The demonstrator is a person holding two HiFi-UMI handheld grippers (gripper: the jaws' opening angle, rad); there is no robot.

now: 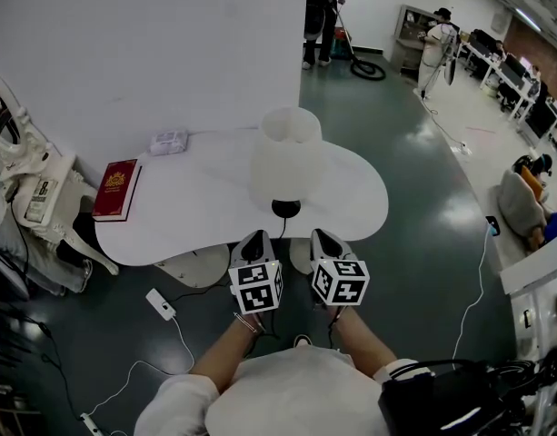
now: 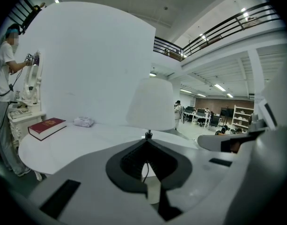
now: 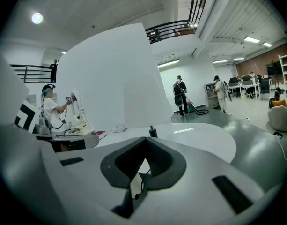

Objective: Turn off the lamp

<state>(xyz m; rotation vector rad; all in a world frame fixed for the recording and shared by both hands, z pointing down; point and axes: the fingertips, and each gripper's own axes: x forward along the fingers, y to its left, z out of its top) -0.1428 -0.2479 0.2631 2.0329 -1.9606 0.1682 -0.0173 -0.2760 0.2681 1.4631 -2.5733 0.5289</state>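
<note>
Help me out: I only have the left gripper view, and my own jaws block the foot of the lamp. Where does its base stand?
Observer: In the head view the black base stands on the white table, close to its front edge and directly below the shade.
Operator: Is the right gripper holding anything?
Observer: No. In its own view the right gripper has its jaws together with nothing between them.
Operator: Is there anything down on the floor near me?
Observer: A small white block on a white cable lies on the dark floor, by the table's front, to your left.
</note>
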